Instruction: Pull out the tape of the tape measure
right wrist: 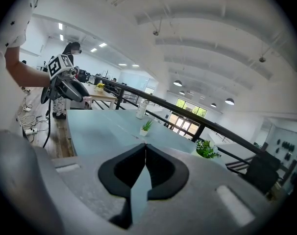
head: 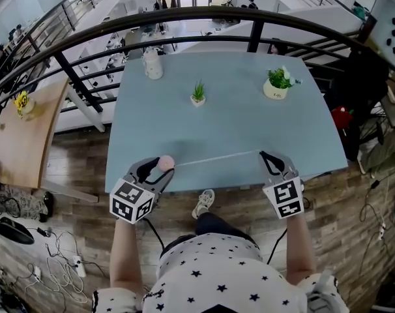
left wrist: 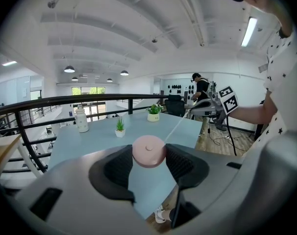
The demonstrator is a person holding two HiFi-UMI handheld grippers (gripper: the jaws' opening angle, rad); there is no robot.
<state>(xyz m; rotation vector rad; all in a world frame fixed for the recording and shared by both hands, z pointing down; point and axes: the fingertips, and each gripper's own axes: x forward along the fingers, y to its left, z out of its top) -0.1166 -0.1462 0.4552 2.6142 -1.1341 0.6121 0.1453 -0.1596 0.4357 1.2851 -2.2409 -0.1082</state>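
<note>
Seen from above, the left gripper (head: 160, 169) clamps a round pink tape measure (head: 165, 162) between its jaws, just over the near edge of a pale blue table (head: 230, 119). A thin white tape (head: 214, 158) runs from it across to the right gripper (head: 265, 156), whose jaws are pressed together on the tape's end. A white bottle (head: 152, 64) and a small potted plant (head: 198, 94) stand farther back on the table.

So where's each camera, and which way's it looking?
Head view: on the head, looking down at table, left gripper, right gripper, shirt.
Left gripper view: rides that gripper, faces across the table; jaws hold tape measure; right arm showing.
Right gripper view: rides that gripper, faces across too; jaws pinch the tape; left arm showing.
All show the small plant.
</note>
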